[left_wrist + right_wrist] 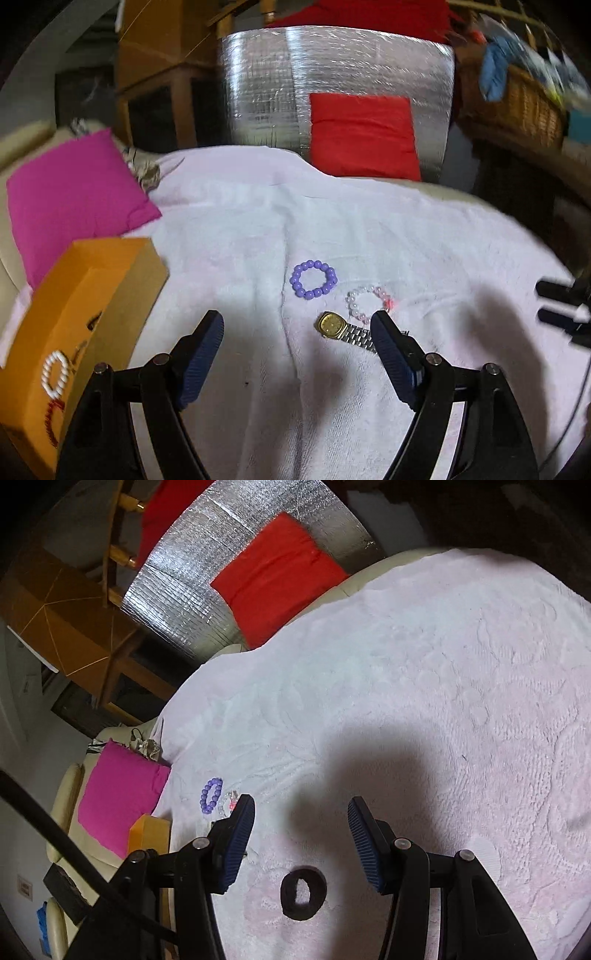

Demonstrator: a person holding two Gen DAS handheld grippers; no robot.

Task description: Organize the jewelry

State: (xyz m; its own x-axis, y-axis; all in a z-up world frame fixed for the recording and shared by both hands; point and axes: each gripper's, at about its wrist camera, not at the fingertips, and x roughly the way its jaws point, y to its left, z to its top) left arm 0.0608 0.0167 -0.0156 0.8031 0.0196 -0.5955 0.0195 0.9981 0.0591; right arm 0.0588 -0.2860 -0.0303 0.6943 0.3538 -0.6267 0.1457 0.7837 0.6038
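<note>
Left gripper [297, 328] tilts down, jaws apart; empty.

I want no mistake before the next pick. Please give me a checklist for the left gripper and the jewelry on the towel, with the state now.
1. Left gripper empty, jaws apart: ok.
2. Purple bead bracelet lies free on the towel: ok.
3. Watch fully visible: not ok, a pad hides part of its band.
4. Orange box open side reachable: cannot tell.
5. Right gripper empty: ok.
</note>
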